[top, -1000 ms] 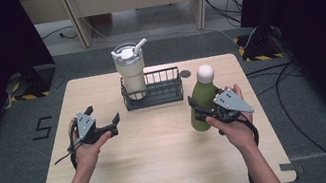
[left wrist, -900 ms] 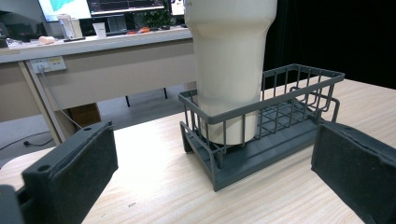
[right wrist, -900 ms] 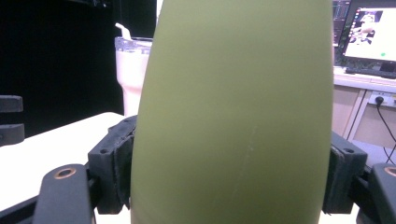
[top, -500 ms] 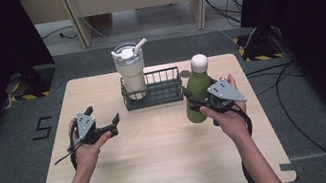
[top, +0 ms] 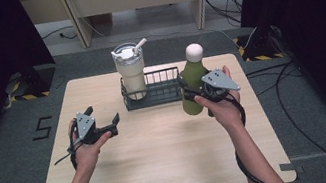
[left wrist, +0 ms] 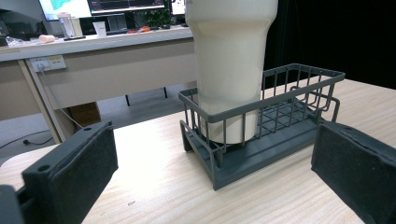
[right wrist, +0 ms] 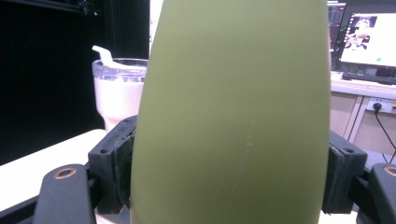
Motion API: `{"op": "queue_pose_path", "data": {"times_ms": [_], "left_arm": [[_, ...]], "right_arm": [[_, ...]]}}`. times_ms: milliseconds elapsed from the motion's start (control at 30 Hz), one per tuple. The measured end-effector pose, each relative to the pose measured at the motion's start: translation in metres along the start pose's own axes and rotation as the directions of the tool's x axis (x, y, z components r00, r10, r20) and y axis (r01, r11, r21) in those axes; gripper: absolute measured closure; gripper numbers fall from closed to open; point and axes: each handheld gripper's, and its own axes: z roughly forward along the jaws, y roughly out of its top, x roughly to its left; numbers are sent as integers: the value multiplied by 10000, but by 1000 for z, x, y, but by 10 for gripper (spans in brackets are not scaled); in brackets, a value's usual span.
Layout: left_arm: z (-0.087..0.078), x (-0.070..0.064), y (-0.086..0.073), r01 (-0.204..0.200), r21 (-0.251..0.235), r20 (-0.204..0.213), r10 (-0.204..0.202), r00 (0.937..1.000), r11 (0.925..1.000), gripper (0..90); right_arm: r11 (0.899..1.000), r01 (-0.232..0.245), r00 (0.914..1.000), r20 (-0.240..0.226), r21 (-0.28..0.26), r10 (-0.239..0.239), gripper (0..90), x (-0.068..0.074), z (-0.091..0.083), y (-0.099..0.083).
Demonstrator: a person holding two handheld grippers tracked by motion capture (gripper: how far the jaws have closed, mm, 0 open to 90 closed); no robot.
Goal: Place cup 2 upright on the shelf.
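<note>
The right gripper (top: 197, 91) is closed on the green bottle (top: 194, 83) with a white cap, upright just right of the wire basket (top: 161, 92) on the tabletop (top: 172, 156). The left gripper (top: 103, 122) is wide open, holding nothing, facing the cream tumbler (left wrist: 229, 60) standing in the basket. No label can be read on either; a "5" (top: 43, 128) is marked on the floor.

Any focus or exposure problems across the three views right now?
High view: even light, soft shadows on the table, dark curtains at both sides. Left gripper view: wire basket and cream tumbler sharp, near pads slightly soft. Right gripper view: green bottle very close and soft, no surface detail; monitor behind looks overexposed.
</note>
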Motion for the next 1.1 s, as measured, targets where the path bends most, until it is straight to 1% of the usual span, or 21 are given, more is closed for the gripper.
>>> {"op": "queue_pose_path", "data": {"times_ms": [200, 467, 633, 767, 900, 1100], "left_arm": [[0, 0, 0, 37, 4, 10, -37, 10000, 10000, 0], [-1, 0, 1, 21, -28, 16, -21, 10000, 10000, 0], [0, 1, 1, 69, -38, 1, -69, 10000, 10000, 0], [-1, 1, 1, 69, -29, 0, -69, 10000, 10000, 0], [-1, 1, 1, 92, -27, -11, -92, 10000, 10000, 0], [-1, 2, 1, 108, -42, -28, -108, 9999, 9999, 0]], "right_arm": [[9999, -130, 9999, 55, -18, 130, 232, -1, 11, 5], [10000, -82, 10000, 26, -52, 82, 232, 1, 26, 13], [9999, -59, 9999, 99, -85, 59, 232, 0, 33, 18], [9999, -126, 9998, 129, -107, 128, 232, 0, 40, 23], [9998, -81, 9999, 133, -156, 83, 232, 0, 48, 28], [9998, -154, 9997, 201, -108, 157, 232, -1, 60, 33]]}}
